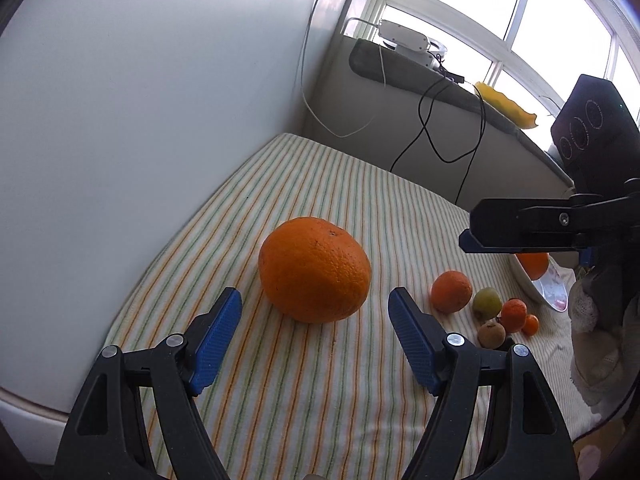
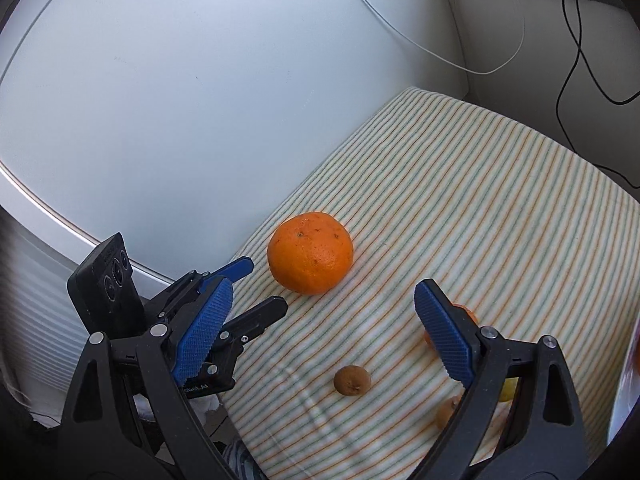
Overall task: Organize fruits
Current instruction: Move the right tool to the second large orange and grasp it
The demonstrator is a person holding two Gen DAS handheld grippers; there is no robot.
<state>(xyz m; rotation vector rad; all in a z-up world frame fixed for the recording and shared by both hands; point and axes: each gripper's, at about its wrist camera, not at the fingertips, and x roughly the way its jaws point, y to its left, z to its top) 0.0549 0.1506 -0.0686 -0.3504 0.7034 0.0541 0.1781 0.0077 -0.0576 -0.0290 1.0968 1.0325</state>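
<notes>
Left wrist view: the left claw (image 1: 315, 320) stands wide, its blue pads either side of bare cloth and holding nothing.
Large orange: the large orange (image 1: 314, 270) lies on the striped cloth (image 1: 320, 400) just beyond the left claw's fingertips, centred between them but not touched.
Small fruit group: to the right lie a medium orange (image 1: 451, 291), a green fruit (image 1: 487, 303), a brown kiwi (image 1: 491, 334) and two small tangerines (image 1: 513, 314), all close together on the cloth.
Bowl: a white bowl (image 1: 536, 294) tilts at the right edge of the tabletop, with another orange (image 1: 532, 264) in it, partly hidden.
Right claw from the left camera: the right claw (image 1: 472, 236) hangs side-on above the bowl and the small fruit.
Right wrist view: the right claw (image 2: 324, 324) is spread wide and holds nothing; the kiwi (image 2: 352, 379) lies on the cloth between its fingers, untouched.
Farther in that view: the large orange (image 2: 310, 253) sits beyond, near the cloth's left edge, with the left claw (image 2: 260, 284) just beside it.
Background: a white wall (image 1: 160, 80), dangling cables (image 1: 432, 136) and a bright window (image 1: 500, 8) behind the tabletop.
</notes>
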